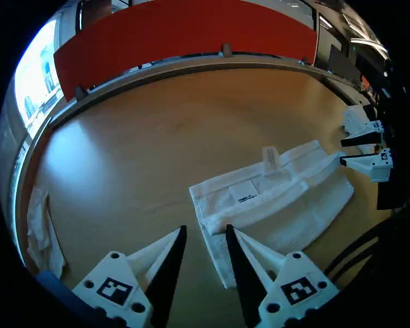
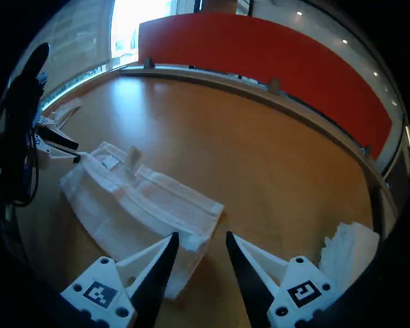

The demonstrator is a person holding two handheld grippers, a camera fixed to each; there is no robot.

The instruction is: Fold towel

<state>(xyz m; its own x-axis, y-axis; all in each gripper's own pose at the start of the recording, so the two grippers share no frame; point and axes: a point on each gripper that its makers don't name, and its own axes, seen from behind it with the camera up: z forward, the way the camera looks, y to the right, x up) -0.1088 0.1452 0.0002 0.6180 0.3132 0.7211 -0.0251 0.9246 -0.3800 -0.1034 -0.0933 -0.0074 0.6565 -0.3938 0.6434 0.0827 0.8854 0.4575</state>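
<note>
A white towel (image 1: 276, 199) lies loosely folded lengthwise on the wooden table (image 1: 167, 136), with a label tag (image 1: 270, 157) standing up from its top layer. My left gripper (image 1: 205, 234) is open, low over the towel's near end, and the towel's edge shows between its fingers. In the right gripper view the same towel (image 2: 134, 202) stretches away to the left. My right gripper (image 2: 201, 238) is open above its near corner. Each gripper appears at the towel's far end in the other's view: the right gripper (image 1: 353, 151) and the left gripper (image 2: 63, 146), both with fingers apart.
A red divider panel (image 1: 188, 38) runs along the table's far edge. A crumpled white cloth (image 1: 41, 229) lies at the table's left rim, and another white cloth (image 2: 350, 246) sits to the right of my right gripper. Bare wood stretches beyond the towel.
</note>
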